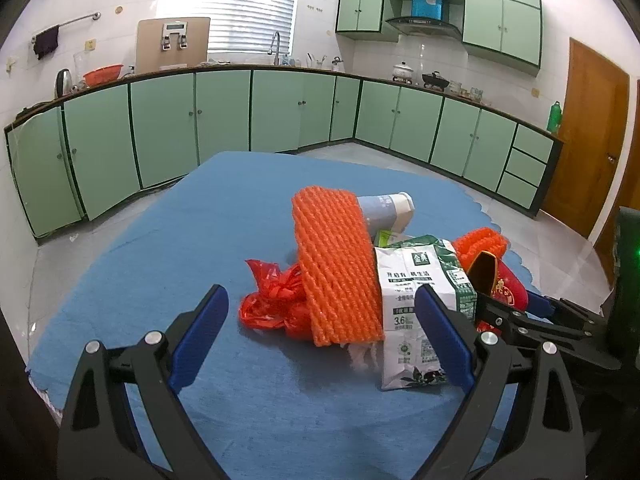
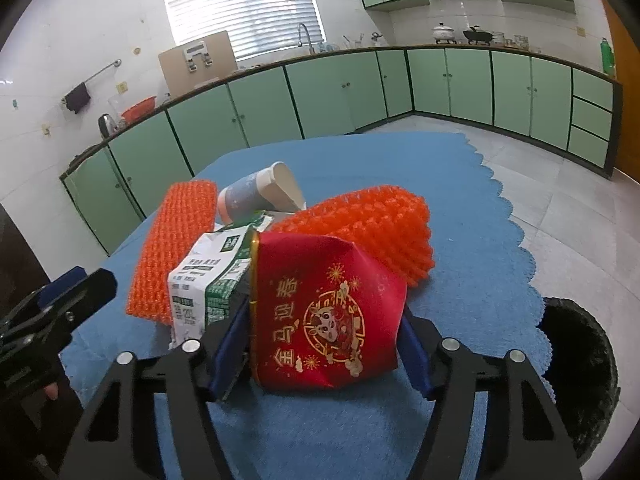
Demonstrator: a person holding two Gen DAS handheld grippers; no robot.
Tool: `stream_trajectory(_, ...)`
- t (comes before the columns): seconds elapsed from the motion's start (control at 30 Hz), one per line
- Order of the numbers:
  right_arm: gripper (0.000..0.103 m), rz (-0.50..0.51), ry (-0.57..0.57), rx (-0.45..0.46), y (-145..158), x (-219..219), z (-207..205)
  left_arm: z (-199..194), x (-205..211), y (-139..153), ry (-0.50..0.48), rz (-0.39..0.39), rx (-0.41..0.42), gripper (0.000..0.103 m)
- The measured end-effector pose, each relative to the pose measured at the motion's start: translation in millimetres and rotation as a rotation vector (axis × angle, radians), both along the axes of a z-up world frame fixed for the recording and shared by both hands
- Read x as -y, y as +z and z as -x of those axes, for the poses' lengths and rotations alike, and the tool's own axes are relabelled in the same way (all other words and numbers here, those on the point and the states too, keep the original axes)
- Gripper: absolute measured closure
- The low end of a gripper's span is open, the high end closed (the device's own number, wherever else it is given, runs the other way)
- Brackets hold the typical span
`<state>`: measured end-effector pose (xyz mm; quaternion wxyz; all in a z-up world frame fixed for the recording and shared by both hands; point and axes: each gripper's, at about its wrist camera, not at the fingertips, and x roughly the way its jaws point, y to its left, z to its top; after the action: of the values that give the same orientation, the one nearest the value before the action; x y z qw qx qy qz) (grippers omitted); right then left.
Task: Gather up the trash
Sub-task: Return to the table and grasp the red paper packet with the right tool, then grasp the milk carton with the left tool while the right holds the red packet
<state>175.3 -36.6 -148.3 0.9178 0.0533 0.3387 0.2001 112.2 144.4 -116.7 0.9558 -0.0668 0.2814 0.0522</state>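
A pile of trash lies on the blue tablecloth (image 1: 248,216): an orange foam net (image 1: 336,264), a red plastic bag (image 1: 276,300), a green-and-white milk carton (image 1: 416,312), a paper cup (image 1: 386,210) and a second orange net (image 2: 372,228). My left gripper (image 1: 322,340) is open just in front of the pile, empty. My right gripper (image 2: 324,348) is shut on a red paper packet (image 2: 324,316) with gold print, at the pile's right side. The packet also shows in the left wrist view (image 1: 502,286).
A black-lined trash bin (image 2: 580,364) stands beside the table at the right. Green kitchen cabinets (image 1: 224,116) run along the walls behind. A wooden door (image 1: 588,136) is at the far right. The tablecloth has a scalloped right edge (image 2: 520,248).
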Motion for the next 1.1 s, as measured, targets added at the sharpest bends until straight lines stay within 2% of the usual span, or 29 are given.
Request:
stream_trajectory(0.27,0.039,-0.003,-0.014,0.033,10,20,13,-2,18,-3,-0.035,0.004,-0.009,0.012)
stream_trajectory(0.63,0.039,0.005,-0.089,0.046,14,65,21,-13,53,-10,-0.089,0.013,-0.016,0.012)
stream_trajectory(0.73,0.038,0.004,-0.096,0.049,13,73,21,-17,62,-14,-0.096,0.013,-0.027,0.019)
stream_trajectory(1.1,0.038,0.002,-0.089,0.057,10,78,21,-39,70,-32,-0.060,0.006,-0.091,0.019)
